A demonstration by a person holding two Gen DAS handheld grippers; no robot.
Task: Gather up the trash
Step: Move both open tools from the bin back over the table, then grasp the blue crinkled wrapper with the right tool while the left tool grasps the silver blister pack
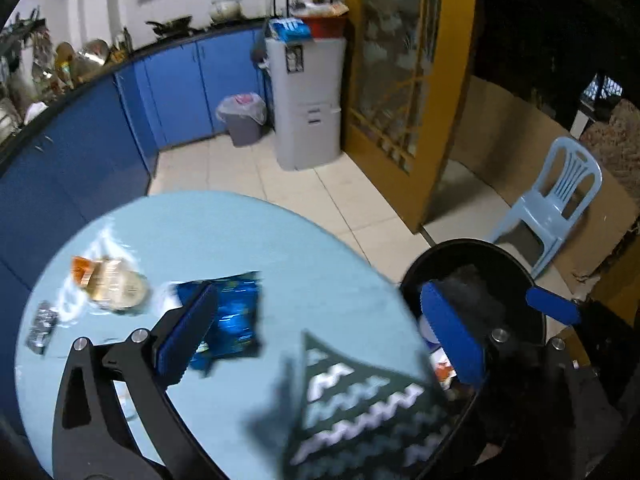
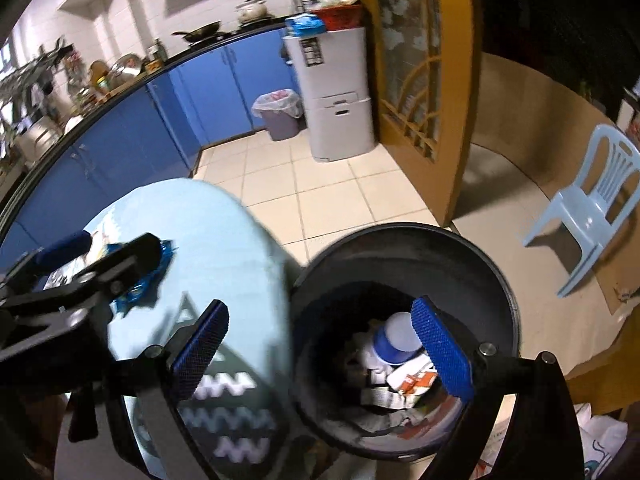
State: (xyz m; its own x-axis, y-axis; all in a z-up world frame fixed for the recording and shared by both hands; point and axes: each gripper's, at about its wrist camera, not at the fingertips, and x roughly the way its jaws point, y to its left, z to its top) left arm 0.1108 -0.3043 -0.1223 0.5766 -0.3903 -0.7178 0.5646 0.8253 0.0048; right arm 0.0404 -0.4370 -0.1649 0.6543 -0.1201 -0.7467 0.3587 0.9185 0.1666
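Trash lies in the black bin [image 2: 404,248] beside the table [image 1: 240,232]; a blue wrapper [image 1: 236,312] remains there. Left gripper [image 1: 320,332] and right gripper [image 2: 324,348] jaws spread, empty.

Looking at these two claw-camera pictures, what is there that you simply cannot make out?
- Blue snack packet, left wrist view: motion blur smears its print, and a finger of the left claw covers its near edge.
- Black bin, right wrist view: only the top layer of trash shows; the wall shadows what lies deeper.
- Small silvery item at the table edge, left wrist view: too blurred to name.
- Bag, right wrist view: cut off by the frame corner.
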